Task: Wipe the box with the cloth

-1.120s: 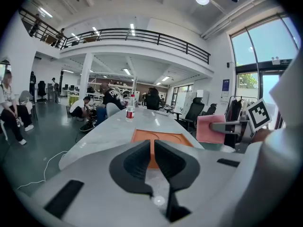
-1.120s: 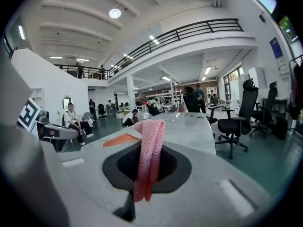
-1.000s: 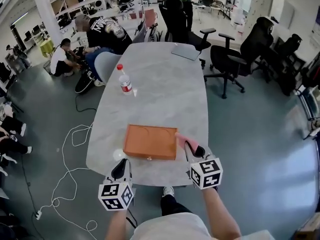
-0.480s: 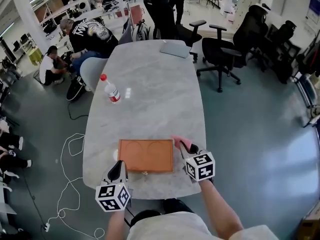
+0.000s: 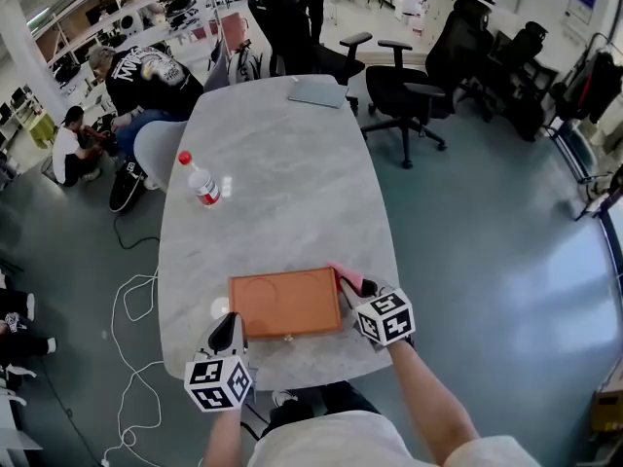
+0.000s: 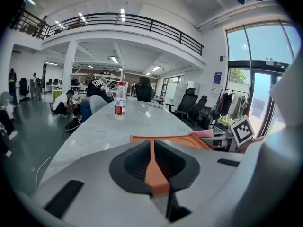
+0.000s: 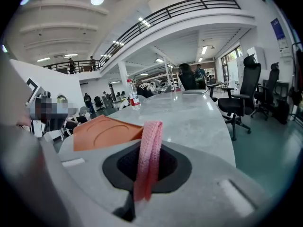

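**Now: cloth at the box's right edge, left tool on its corner**

Right tool [image 7: 147,161] is clenched on the pink cloth [image 7: 149,143], a folded strip standing up out of the jaws. I judge it soft and limp, so it should drape and drag flat under light pressure.

The orange box [image 5: 285,302] lies flat at lower centre of the head view, near the front edge of the tabletop [image 5: 282,193]. It looks stiff, shallow and light enough to skate when rubbed.

Left tool [image 6: 152,162] is closed on an orange strip that I take to be the box's near-left corner. That seems a sensible place to steady it.

Only the head view shows the cloth touching the box's right edge. Only the two gripper views show what each pair of jaws holds. A bottle [image 5: 202,183] stands well apart, at upper left.
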`<action>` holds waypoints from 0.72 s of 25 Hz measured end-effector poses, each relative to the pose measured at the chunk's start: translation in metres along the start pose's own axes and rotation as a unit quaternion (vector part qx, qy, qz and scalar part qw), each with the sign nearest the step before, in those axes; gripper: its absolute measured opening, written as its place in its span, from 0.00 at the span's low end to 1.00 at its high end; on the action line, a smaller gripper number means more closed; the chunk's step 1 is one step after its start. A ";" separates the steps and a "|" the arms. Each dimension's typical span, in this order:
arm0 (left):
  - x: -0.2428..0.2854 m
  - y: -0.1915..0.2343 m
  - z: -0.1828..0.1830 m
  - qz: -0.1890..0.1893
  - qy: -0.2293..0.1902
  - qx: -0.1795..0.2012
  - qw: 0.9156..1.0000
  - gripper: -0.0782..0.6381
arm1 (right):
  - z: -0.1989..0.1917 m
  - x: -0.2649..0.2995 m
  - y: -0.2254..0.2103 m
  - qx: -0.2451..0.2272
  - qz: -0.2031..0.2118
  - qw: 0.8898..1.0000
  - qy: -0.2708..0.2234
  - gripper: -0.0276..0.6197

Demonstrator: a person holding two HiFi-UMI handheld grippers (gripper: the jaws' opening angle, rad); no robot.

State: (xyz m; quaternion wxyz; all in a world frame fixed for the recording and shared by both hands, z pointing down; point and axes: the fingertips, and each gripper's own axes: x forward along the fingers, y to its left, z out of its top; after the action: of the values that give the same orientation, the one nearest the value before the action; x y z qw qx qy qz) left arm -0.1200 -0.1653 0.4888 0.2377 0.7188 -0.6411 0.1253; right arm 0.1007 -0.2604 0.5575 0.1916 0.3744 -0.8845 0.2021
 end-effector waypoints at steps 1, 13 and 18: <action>0.000 0.001 0.000 -0.005 0.000 0.002 1.000 0.15 | -0.001 -0.001 0.001 0.003 -0.004 1.000 0.000 0.06; -0.005 0.006 -0.006 -0.051 0.007 0.021 0.998 0.15 | -0.023 -0.027 0.030 -0.010 -0.028 1.000 0.002 0.06; -0.007 0.001 -0.006 -0.074 0.006 0.028 0.997 0.15 | -0.031 -0.041 0.041 -0.019 -0.036 0.999 -0.002 0.06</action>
State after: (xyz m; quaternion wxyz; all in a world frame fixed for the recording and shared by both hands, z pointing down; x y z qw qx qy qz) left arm -0.1214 -0.1564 0.4905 0.2297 0.7701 -0.5808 0.1297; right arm 0.1023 -0.1945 0.5548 0.2042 0.4030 -0.8742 0.1778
